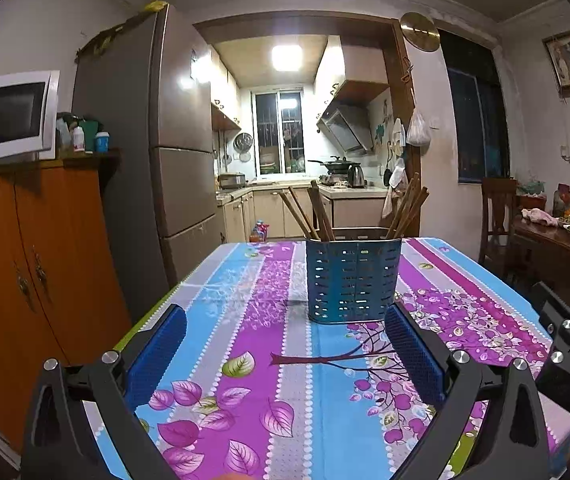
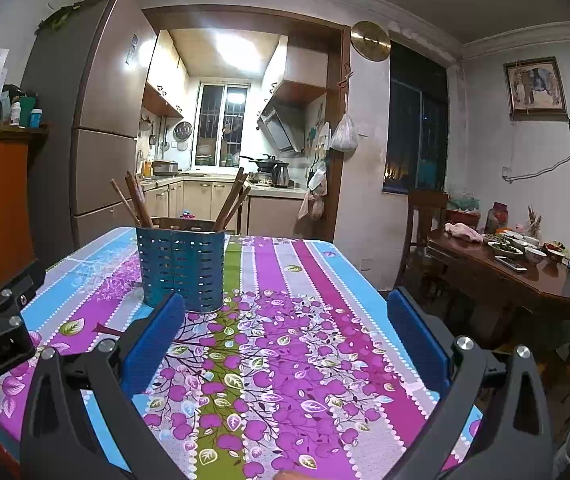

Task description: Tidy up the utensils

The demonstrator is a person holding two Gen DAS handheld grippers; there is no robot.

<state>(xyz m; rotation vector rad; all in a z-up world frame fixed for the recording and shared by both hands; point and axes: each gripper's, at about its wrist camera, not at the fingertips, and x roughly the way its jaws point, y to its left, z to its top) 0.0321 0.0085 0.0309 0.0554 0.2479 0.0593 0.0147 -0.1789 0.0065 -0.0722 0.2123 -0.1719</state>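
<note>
A blue perforated utensil holder (image 1: 352, 280) stands upright on the table with the floral striped cloth (image 1: 253, 360). Several brown chopsticks (image 1: 317, 212) lean in it, in a left and a right bunch. My left gripper (image 1: 285, 324) is open and empty, low over the cloth, the holder just beyond its right finger. In the right wrist view the holder (image 2: 183, 266) and its chopsticks (image 2: 137, 200) stand ahead to the left. My right gripper (image 2: 285, 312) is open and empty, its left finger just in front of the holder. Each gripper's body shows at the edge of the other's view.
An orange cabinet (image 1: 33, 264) with a microwave (image 1: 7, 118) and a grey fridge (image 1: 141, 152) stand to the left. A dark wooden dining table (image 2: 525, 276) with bowls and a thermos stands to the right, with a chair (image 2: 425, 216). The kitchen lies behind.
</note>
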